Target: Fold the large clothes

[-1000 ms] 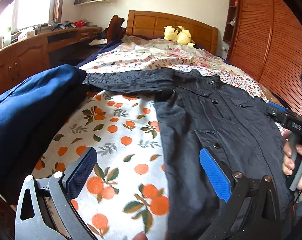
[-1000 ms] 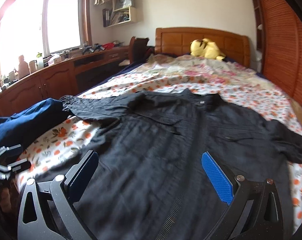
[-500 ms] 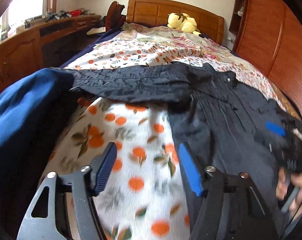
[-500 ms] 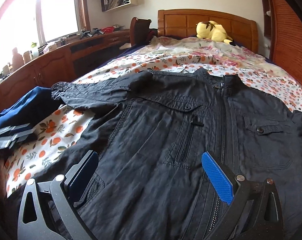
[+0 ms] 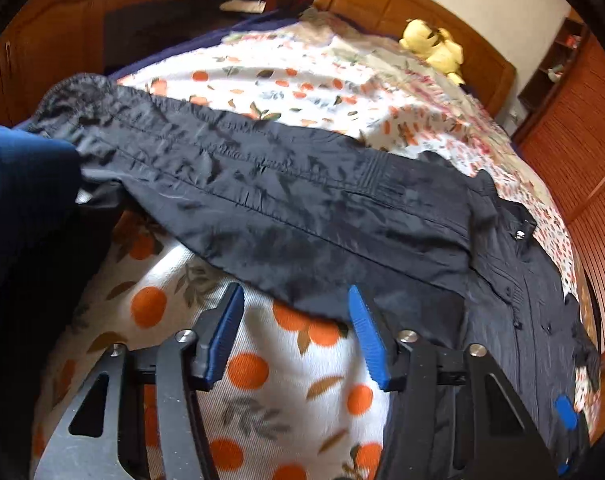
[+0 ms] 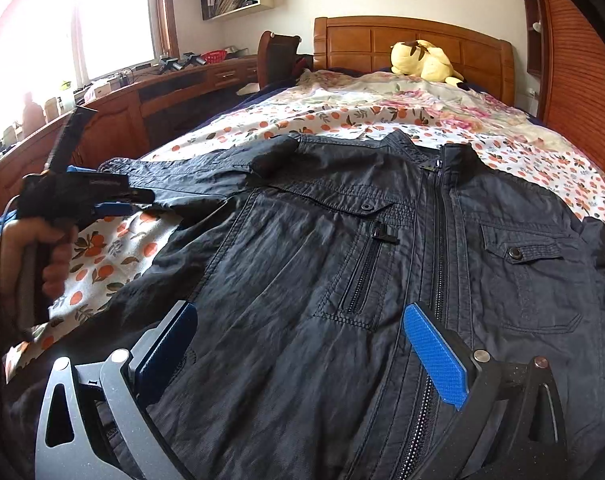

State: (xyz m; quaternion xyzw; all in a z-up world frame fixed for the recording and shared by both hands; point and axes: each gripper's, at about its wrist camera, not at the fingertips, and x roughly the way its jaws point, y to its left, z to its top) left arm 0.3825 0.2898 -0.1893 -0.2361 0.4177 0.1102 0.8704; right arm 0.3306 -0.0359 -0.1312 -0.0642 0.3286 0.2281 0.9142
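A black zip jacket (image 6: pixel 382 248) lies front up on the bed, collar toward the headboard. Its left sleeve (image 5: pixel 270 200) stretches out sideways over the orange-print sheet. My left gripper (image 5: pixel 296 300) is open, close above the sheet, with its fingertips at the sleeve's near edge. It also shows in the right wrist view (image 6: pixel 114 204), held in a hand beside the sleeve. My right gripper (image 6: pixel 298 320) is open and empty, low over the jacket's lower front.
A dark blue garment (image 5: pixel 18 208) lies at the bed's left edge, touching the sleeve cuff. A yellow plush toy (image 6: pixel 422 60) sits by the wooden headboard (image 6: pixel 402 40). A wooden desk (image 6: pixel 142 96) runs along the left; a slatted wardrobe (image 6: pixel 582 80) stands right.
My left gripper has moved forward and down to the sleeve's near edge and its jaws have narrowed. My right gripper has moved forward over the jacket front.
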